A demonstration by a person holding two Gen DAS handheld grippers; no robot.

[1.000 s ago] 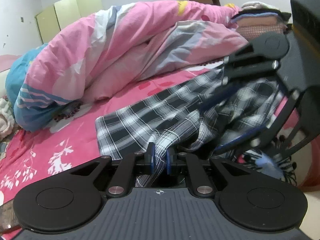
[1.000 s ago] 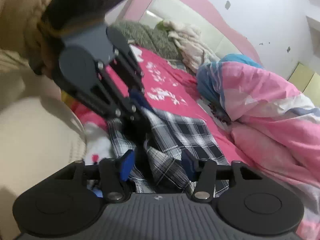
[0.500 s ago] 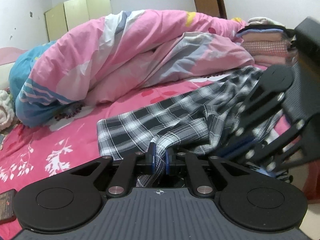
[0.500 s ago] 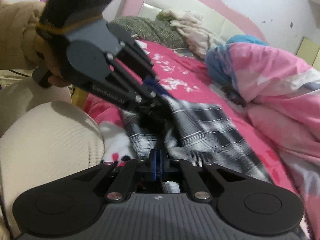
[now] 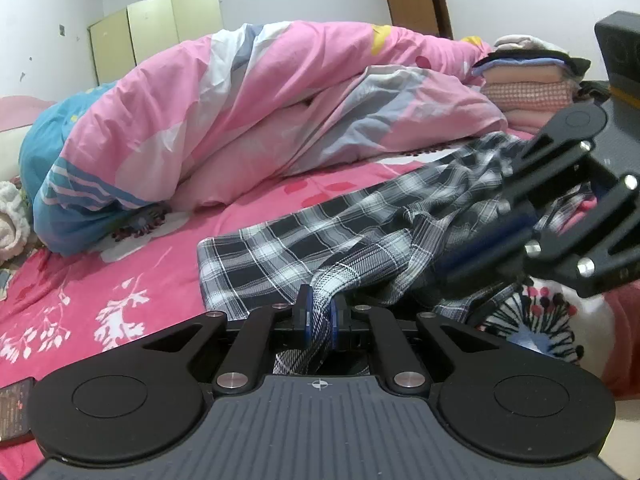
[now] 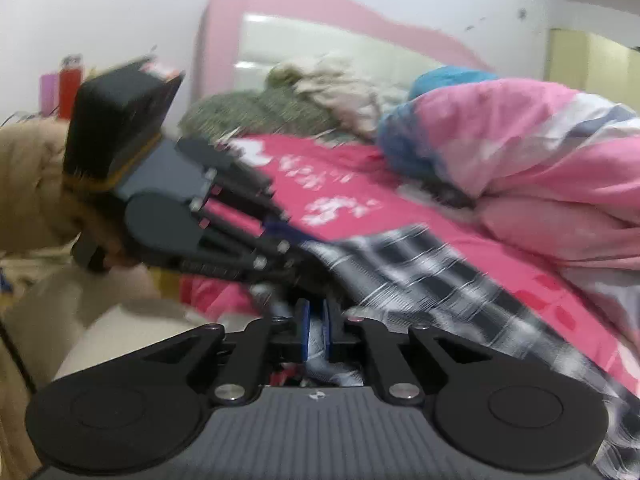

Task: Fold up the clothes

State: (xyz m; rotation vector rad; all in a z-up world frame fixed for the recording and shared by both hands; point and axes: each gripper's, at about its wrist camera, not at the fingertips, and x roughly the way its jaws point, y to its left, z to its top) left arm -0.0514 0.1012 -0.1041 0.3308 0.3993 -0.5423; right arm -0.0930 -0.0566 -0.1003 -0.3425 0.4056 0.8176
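Both claws on plaid garment, bed.
Left claw pinches its edge; right claw opening, cloth between.

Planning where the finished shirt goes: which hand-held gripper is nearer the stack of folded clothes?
Right. The right hand-held gripper, jaws opening with the plaid shirt between them, sits just in front of the stack of folded clothes. The left hand-held gripper grips the shirt farther away.

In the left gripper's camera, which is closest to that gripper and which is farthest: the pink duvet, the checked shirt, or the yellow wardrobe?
1. Checked shirt: pinched in the left gripper, right in front.
2. Pink duvet: heaped across the middle of the bed.
3. Yellow wardrobe: against the back wall, upper left.
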